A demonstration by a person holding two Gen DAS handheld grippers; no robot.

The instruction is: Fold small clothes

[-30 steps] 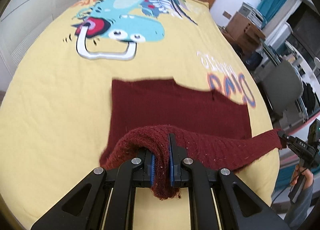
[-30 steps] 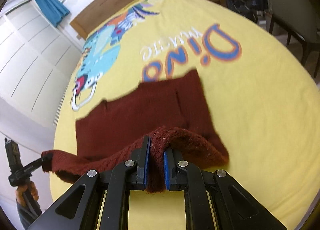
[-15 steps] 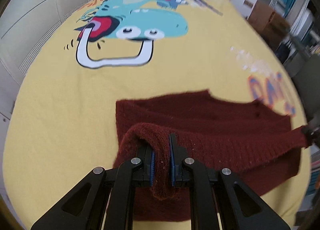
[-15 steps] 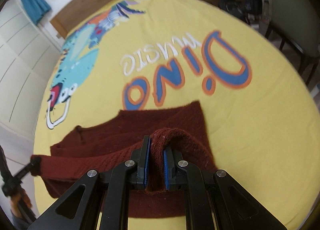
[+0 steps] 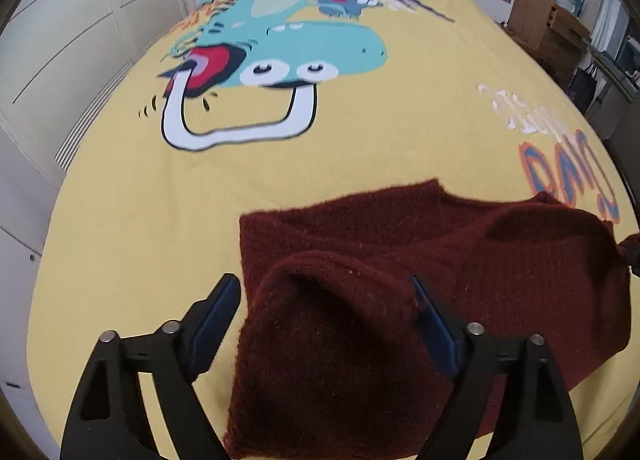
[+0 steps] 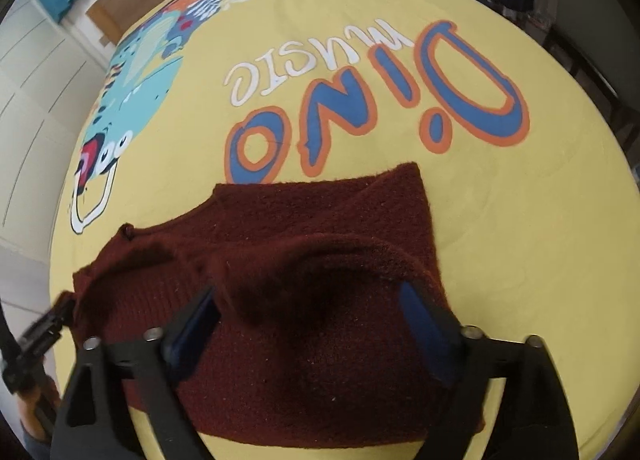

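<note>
1. Left wrist view: the left gripper (image 5: pixel 326 300) is spread wide, a raised hump of the maroon knit sweater (image 5: pixel 460 260) between its fingers.
2. The right gripper (image 6: pixel 308 300) is likewise spread around a fold.
3. The sweater lies folded on the bed's yellow bedspread (image 6: pixel 500 200).
4. Beyond it, print reads "Dino music" (image 6: pixel 360 100).

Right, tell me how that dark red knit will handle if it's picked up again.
The knit is probably floppy: it humps and sags between the open left gripper fingers. Likely light for its size. The fuzzy surface should grip rather than slip, and the bedspread may drag on it.
</note>
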